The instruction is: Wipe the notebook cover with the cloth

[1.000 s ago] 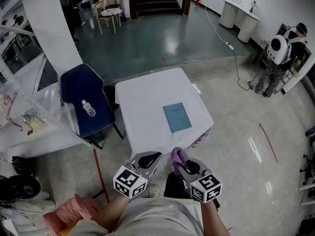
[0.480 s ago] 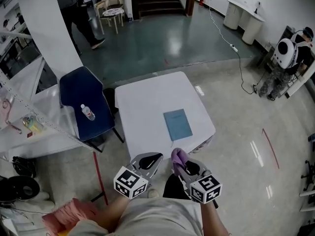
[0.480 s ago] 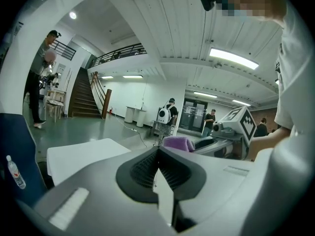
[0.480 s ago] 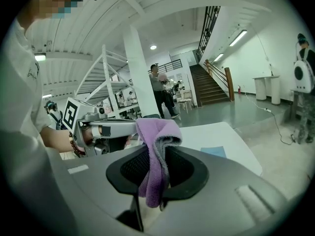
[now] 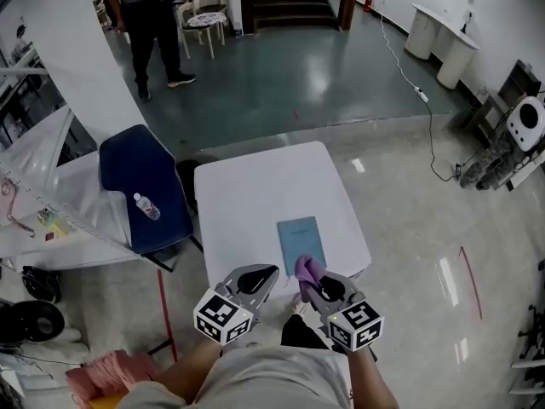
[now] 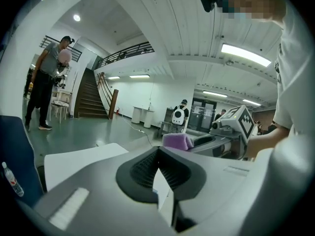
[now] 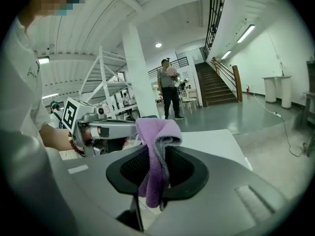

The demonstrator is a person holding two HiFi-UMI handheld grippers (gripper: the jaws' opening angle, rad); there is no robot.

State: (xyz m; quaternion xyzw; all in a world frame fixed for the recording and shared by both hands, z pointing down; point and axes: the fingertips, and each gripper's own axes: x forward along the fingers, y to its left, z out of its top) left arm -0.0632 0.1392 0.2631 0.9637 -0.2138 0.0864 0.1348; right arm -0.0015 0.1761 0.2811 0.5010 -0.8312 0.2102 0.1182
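A blue notebook [image 5: 301, 239] lies flat near the front right edge of the white square table [image 5: 247, 203]. Both grippers hover side by side just short of that edge, close to my body. My right gripper [image 5: 305, 281] is shut on a purple cloth [image 5: 308, 268], which folds over the jaw tips and hangs down between them [image 7: 153, 134]. My left gripper [image 5: 261, 276] is shut with nothing in it. In the left gripper view the cloth [image 6: 177, 140] shows to the right. The notebook is hidden in both gripper views.
A dark blue chair [image 5: 140, 173] with a water bottle [image 5: 146, 206] on its seat stands left of the table. Beside it is a white bench [image 5: 51, 220] with clutter. A person [image 5: 152, 20] stands at the back left. A red line [image 5: 470, 281] marks the floor.
The table and notebook have come nearer to the grippers. A person has walked into view at the back left. Both grippers hold as before.
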